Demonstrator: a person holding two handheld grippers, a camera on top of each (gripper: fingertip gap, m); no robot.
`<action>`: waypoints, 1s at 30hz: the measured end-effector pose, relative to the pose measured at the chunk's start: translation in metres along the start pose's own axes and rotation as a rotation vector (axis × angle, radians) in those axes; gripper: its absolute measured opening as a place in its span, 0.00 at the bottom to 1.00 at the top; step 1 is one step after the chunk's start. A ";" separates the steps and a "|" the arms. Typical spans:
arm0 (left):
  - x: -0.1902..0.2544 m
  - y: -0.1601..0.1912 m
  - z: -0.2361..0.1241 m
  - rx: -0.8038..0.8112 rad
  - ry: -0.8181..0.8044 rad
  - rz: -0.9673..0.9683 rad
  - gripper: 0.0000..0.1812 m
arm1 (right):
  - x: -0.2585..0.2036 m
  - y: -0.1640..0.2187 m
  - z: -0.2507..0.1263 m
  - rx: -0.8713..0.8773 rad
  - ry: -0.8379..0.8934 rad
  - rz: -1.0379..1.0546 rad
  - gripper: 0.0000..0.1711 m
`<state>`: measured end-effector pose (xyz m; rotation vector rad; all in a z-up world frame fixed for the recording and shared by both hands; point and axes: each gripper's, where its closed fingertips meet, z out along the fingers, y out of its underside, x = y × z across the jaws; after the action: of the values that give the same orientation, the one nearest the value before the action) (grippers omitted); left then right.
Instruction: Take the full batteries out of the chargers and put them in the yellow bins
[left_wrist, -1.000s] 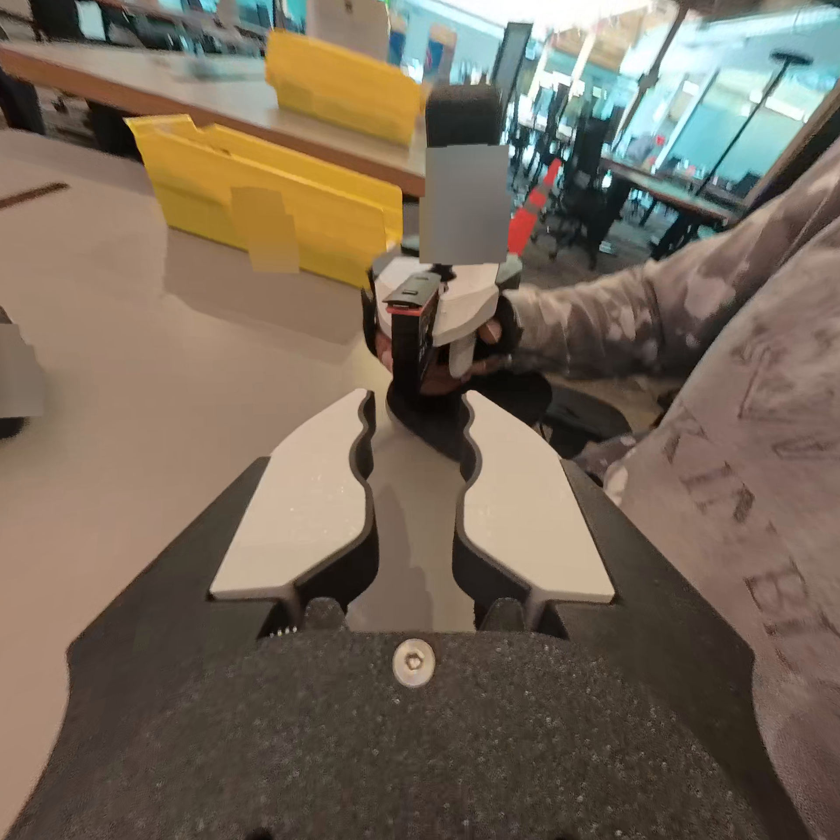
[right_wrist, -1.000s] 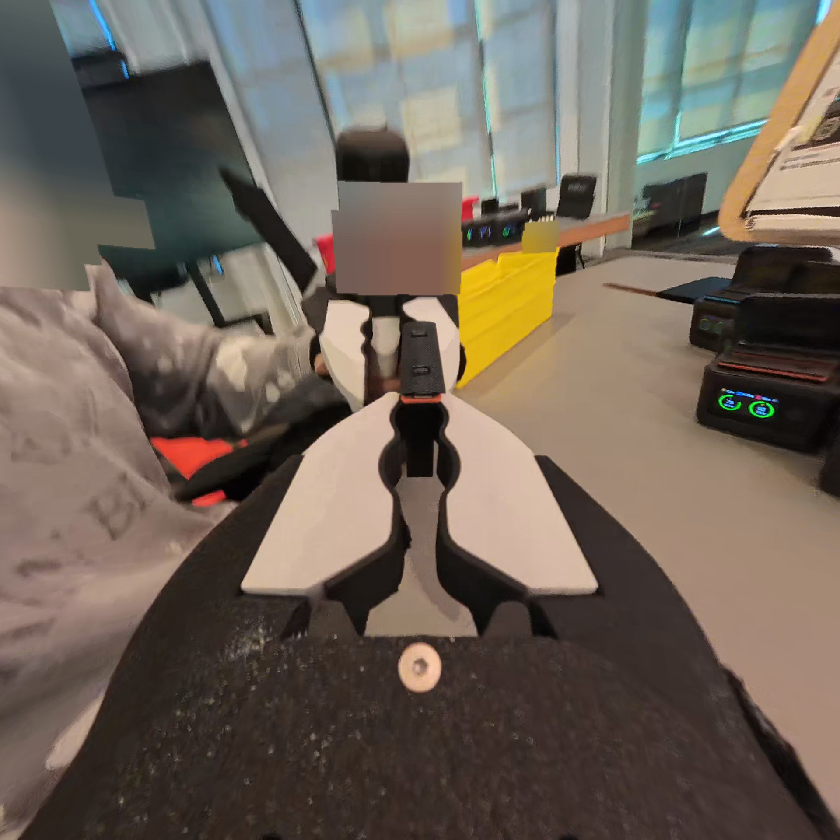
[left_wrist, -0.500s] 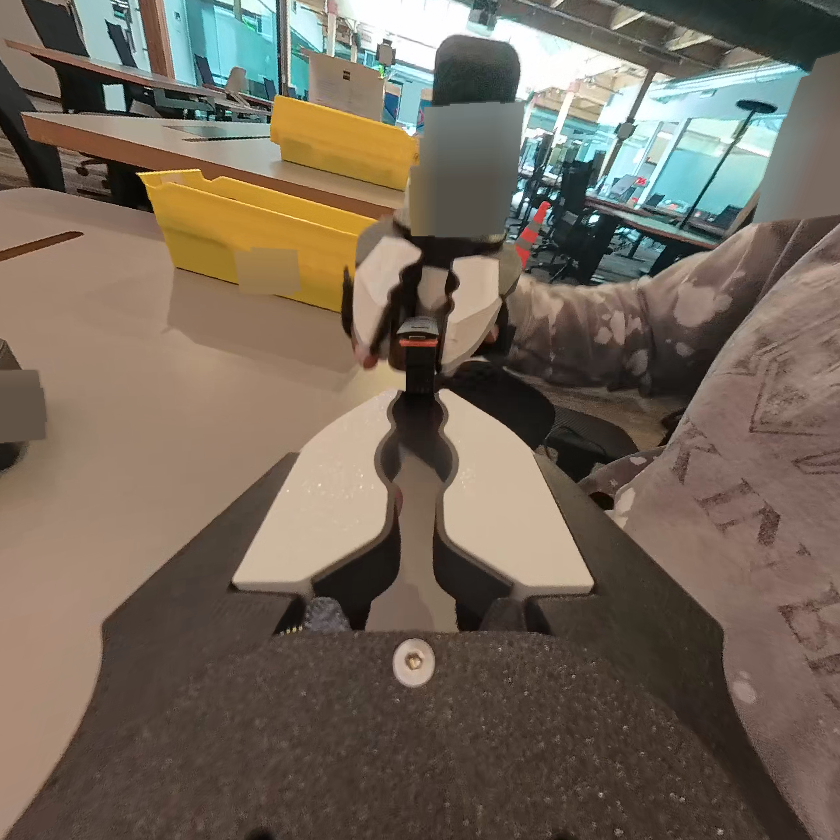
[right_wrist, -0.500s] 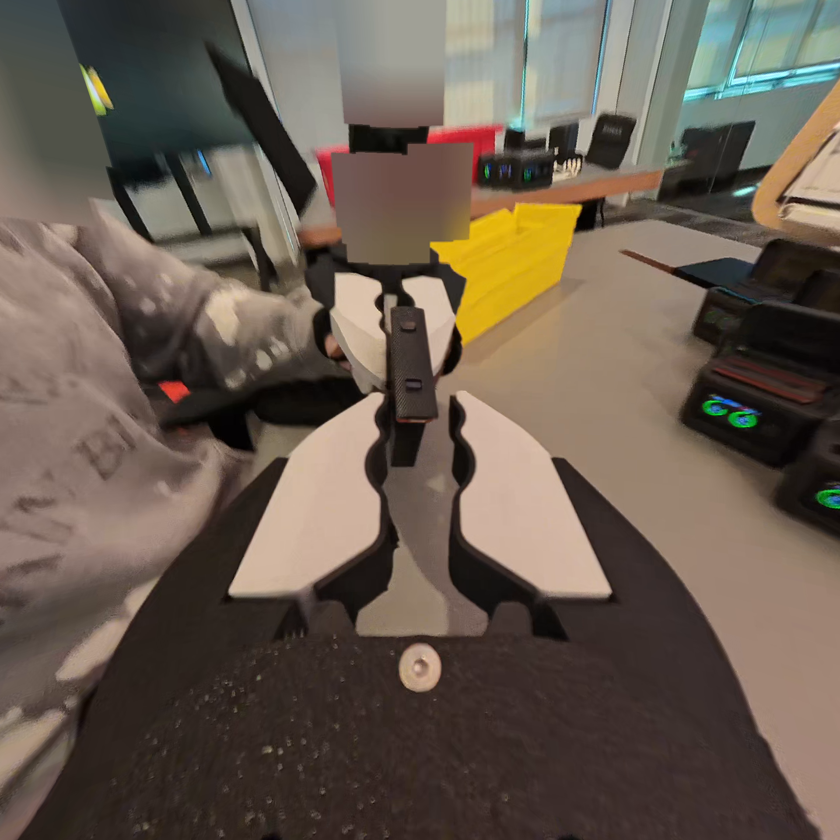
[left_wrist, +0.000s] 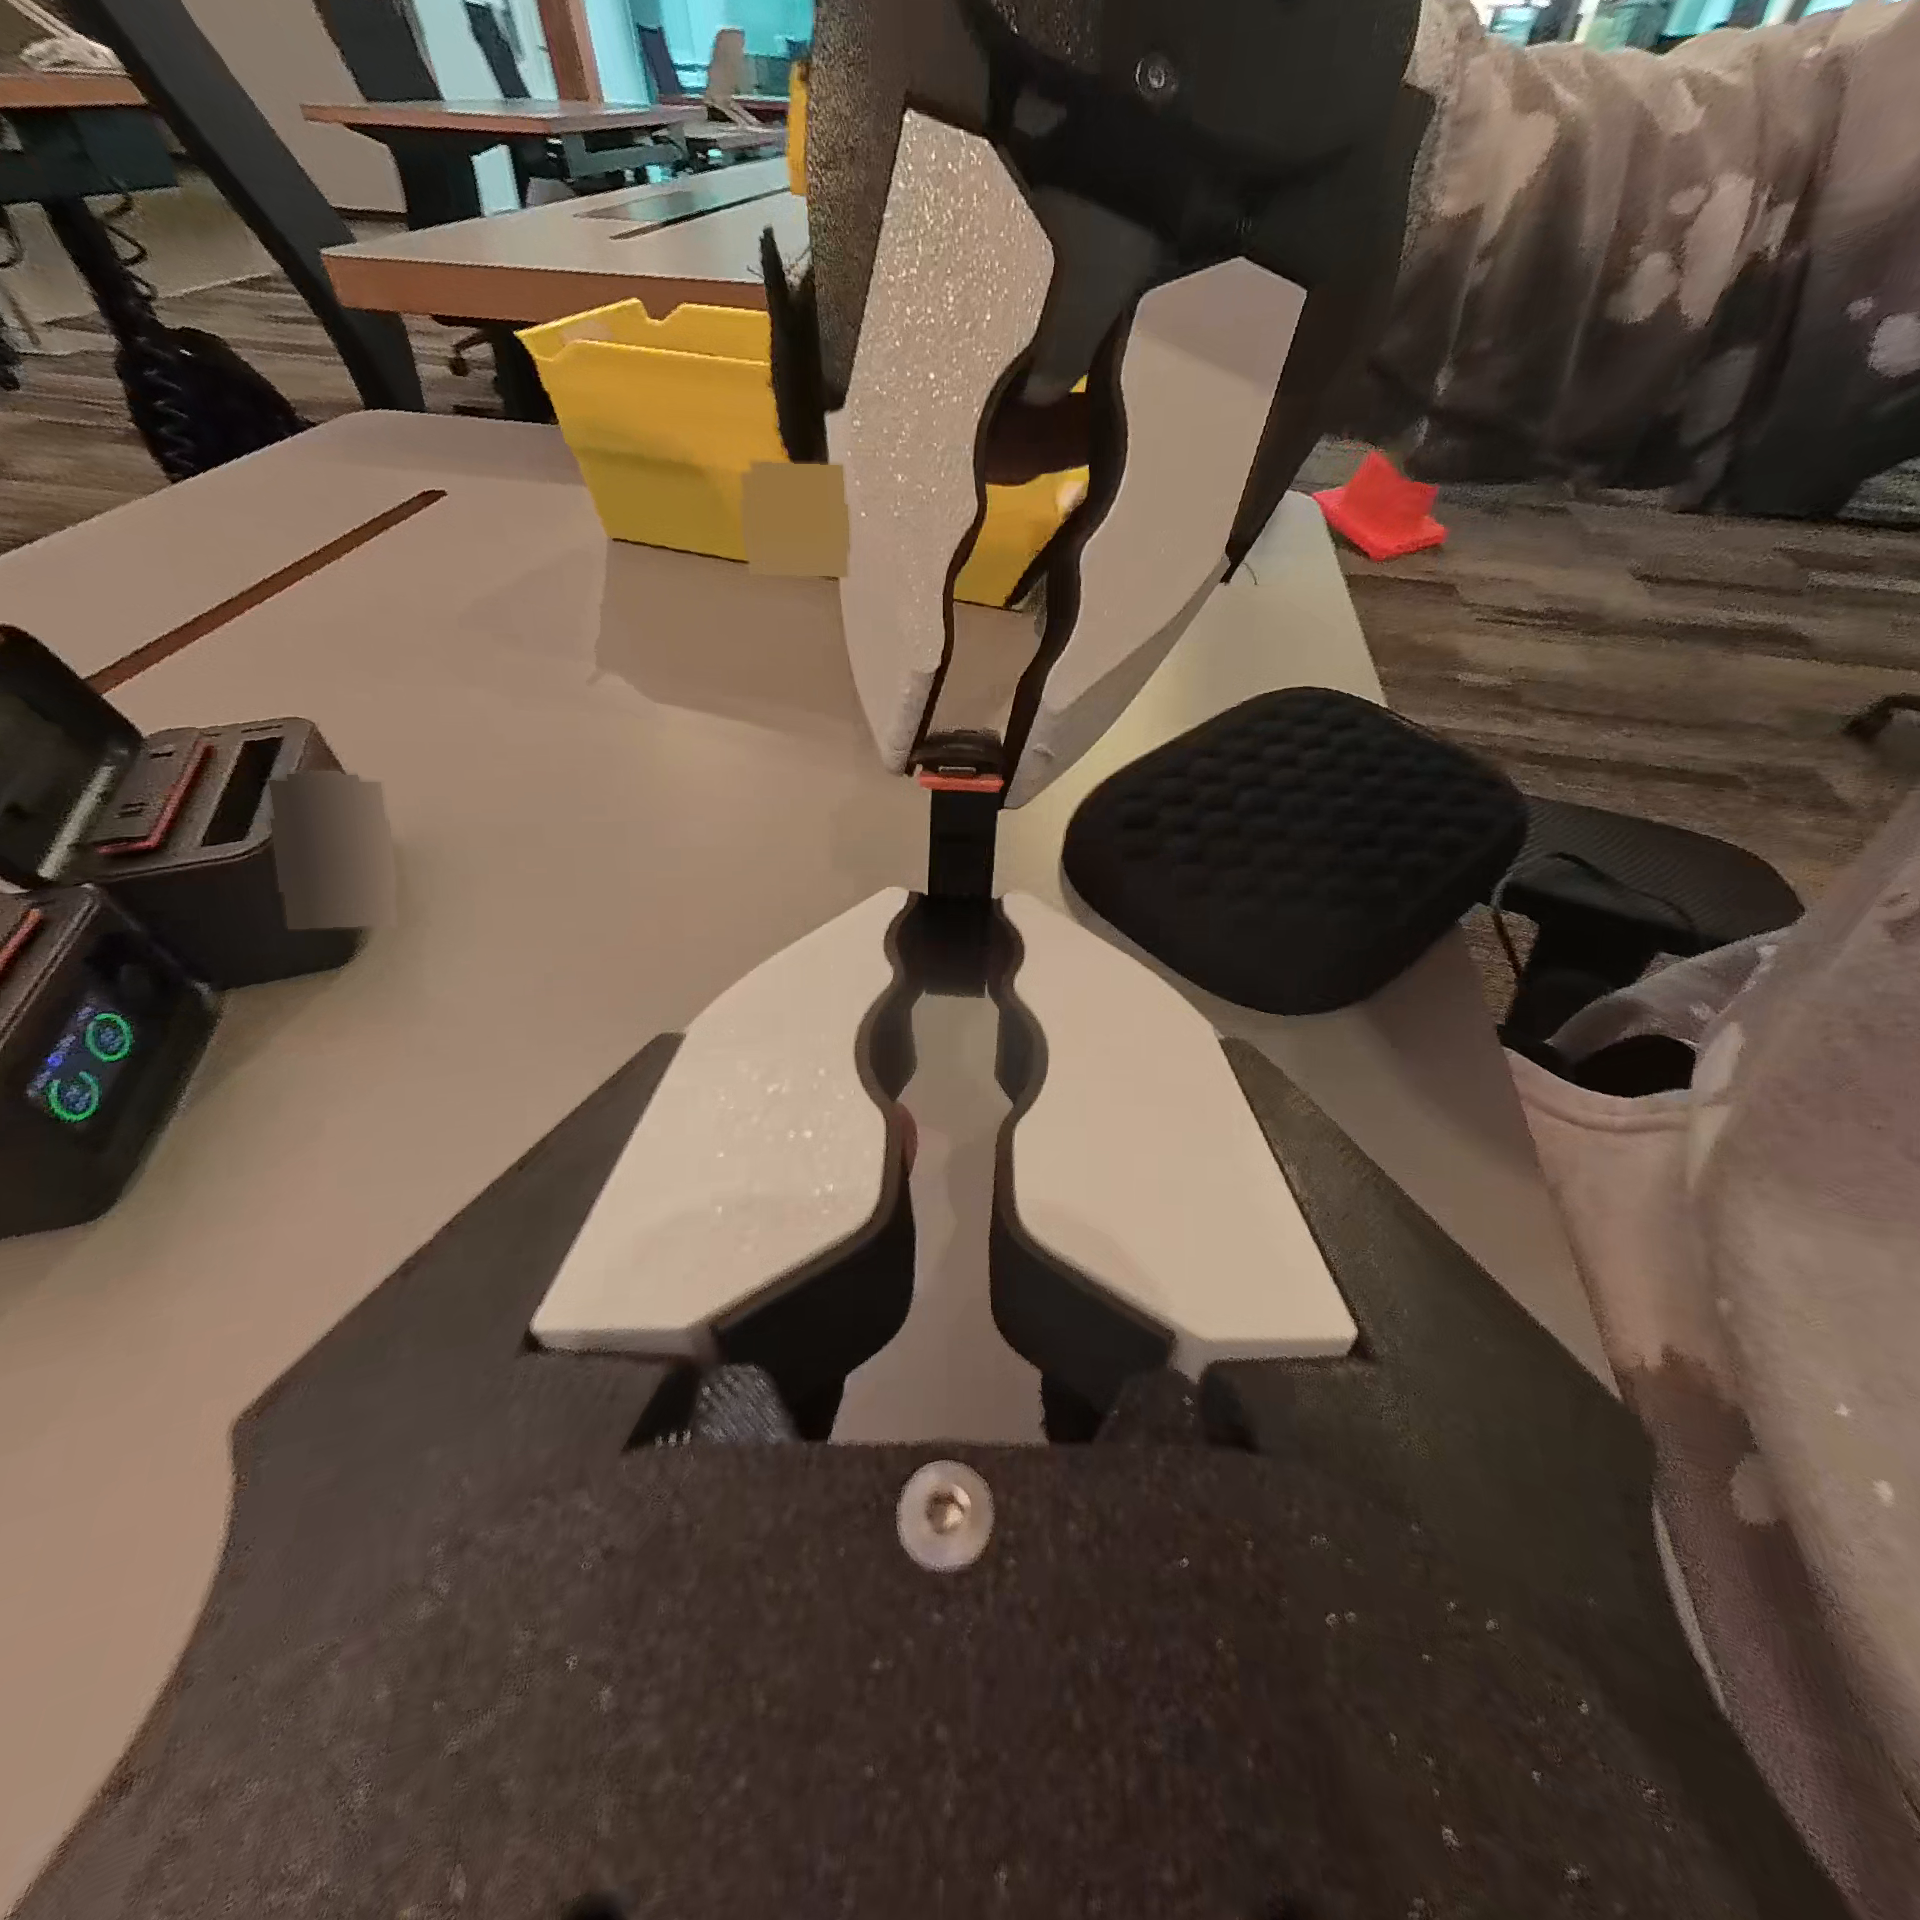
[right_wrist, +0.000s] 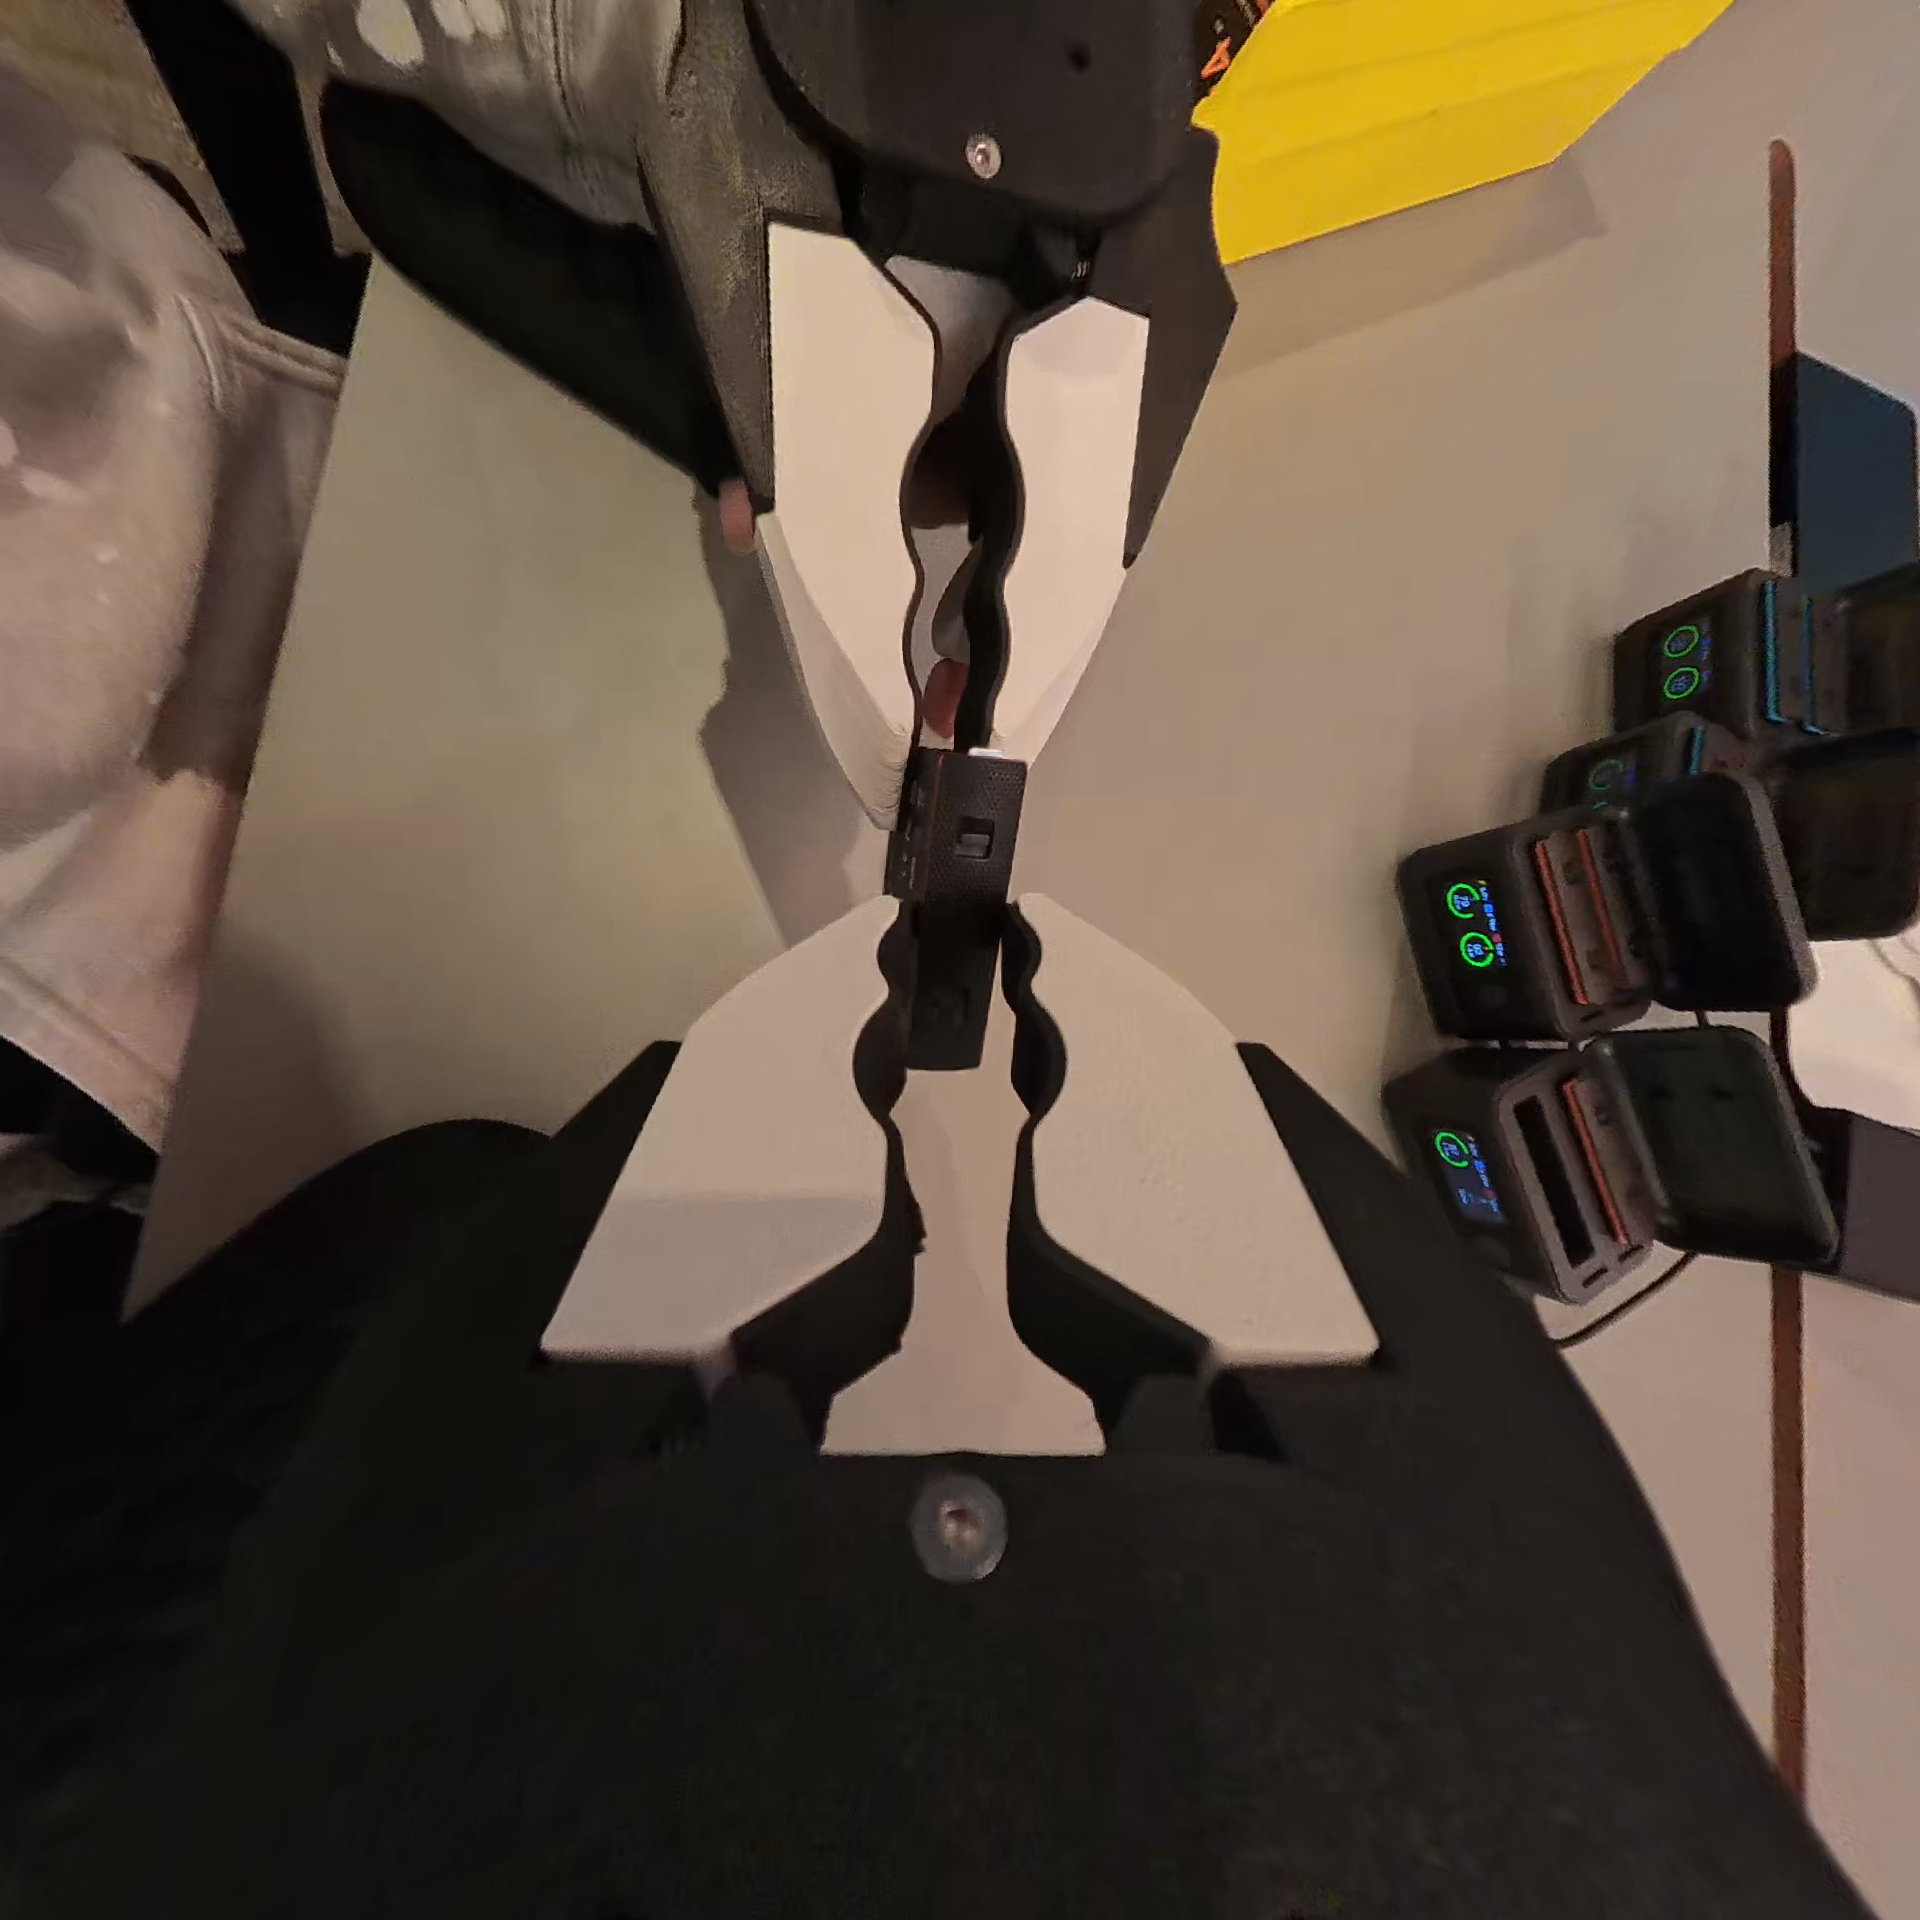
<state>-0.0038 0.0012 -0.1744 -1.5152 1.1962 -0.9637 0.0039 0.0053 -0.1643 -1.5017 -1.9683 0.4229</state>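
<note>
- left wrist view: we hold a slim black battery (left_wrist: 954, 862) with orange end, above the table (left_wrist: 499, 748).
- both grippers, left (left_wrist: 951, 914) and right (right_wrist: 951, 914), pinch its opposite ends, near the yellow bin (left_wrist: 665, 436).

1. The battery (left_wrist: 956, 862) sits between the fingertips of the left gripper (left_wrist: 954, 914), straight ahead of it.
2. The right gripper (left_wrist: 961, 764) faces the left one from directly ahead, tips on the battery's far end.
3. Beyond the right gripper, the bin (left_wrist: 675, 416) stands on the table (left_wrist: 520, 727) near its far edge.
4. Left of the left gripper, two chargers (left_wrist: 125, 935) sit on the table, one behind the other.
5. Right of the gripper tips, a chair armrest (left_wrist: 1299, 842) lies just beside the table edge.
6. From the right gripper (right_wrist: 951, 914), the chargers (right_wrist: 1558, 1039) cluster to its right on the table (right_wrist: 1247, 623).
7. The bin (right_wrist: 1403, 125) lies ahead and right, behind the left gripper (right_wrist: 956, 748).
</note>
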 end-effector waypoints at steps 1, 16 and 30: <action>-0.002 -0.001 0.001 0.008 -0.024 0.002 0.06 | 0.002 0.000 0.000 -0.006 -0.008 -0.005 0.09; -0.079 -0.006 -0.038 0.127 -0.575 -0.035 0.00 | 0.163 0.057 -0.020 -0.224 0.060 -0.230 0.08; -0.112 0.032 -0.047 -0.061 -0.720 -0.133 0.00 | 0.196 0.109 0.018 -0.387 -0.161 -0.320 0.08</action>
<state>-0.0797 0.0991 -0.1965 -1.7899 0.6137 -0.3892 0.0417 0.2261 -0.1875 -1.3667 -2.4743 0.0239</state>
